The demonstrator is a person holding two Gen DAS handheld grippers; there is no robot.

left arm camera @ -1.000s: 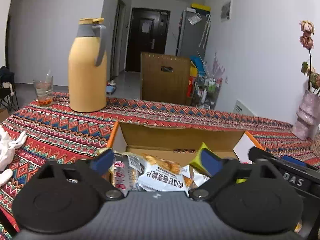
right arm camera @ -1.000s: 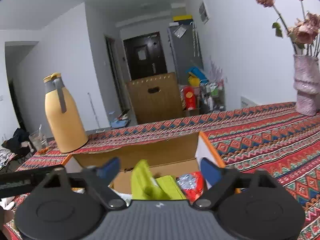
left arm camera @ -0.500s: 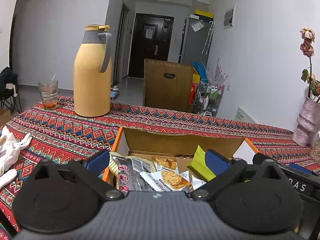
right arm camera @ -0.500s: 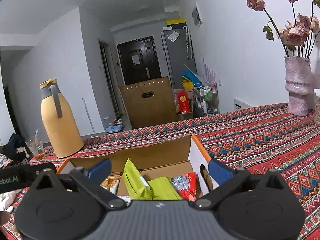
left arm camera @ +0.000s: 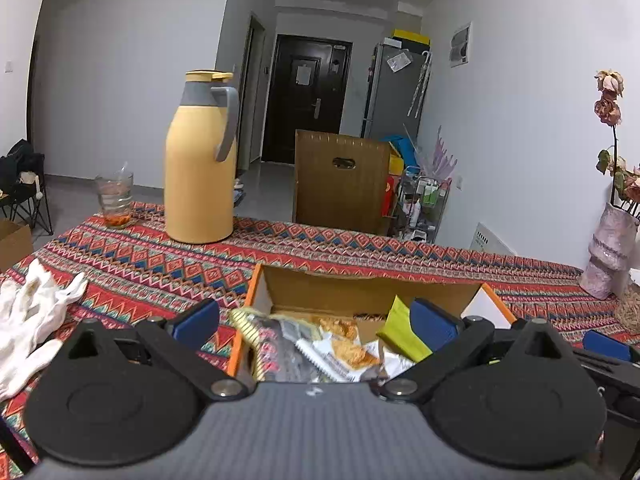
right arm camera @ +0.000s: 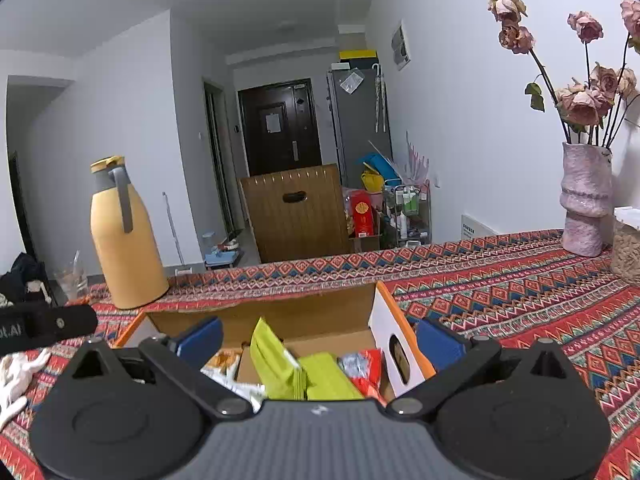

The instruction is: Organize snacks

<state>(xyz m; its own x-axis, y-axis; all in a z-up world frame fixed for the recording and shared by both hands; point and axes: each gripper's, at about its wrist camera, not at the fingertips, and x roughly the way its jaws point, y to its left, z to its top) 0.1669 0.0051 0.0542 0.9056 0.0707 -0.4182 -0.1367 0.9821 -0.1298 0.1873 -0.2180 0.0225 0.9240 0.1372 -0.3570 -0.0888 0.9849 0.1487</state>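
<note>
Snack packets [right arm camera: 304, 372], green, red and biscuit, lie loose inside the open cardboard box [right arm camera: 280, 316] on the patterned tablecloth [right arm camera: 500, 292]. The left gripper [left arm camera: 316, 322] and right gripper [right arm camera: 320, 340] both stand spread and empty above it. Judged between placements; next calls for finding any snack outside the box.

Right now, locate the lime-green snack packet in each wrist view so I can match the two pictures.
Left wrist view: the lime-green snack packet stands in the right part of the cardboard box, just left of that gripper's right pad.
Right wrist view: the same packet sits low in the centre, inside the box, left of the red packet.
Shared landmark: the yellow thermos jug, standing on the patterned cloth beyond the box.
</note>
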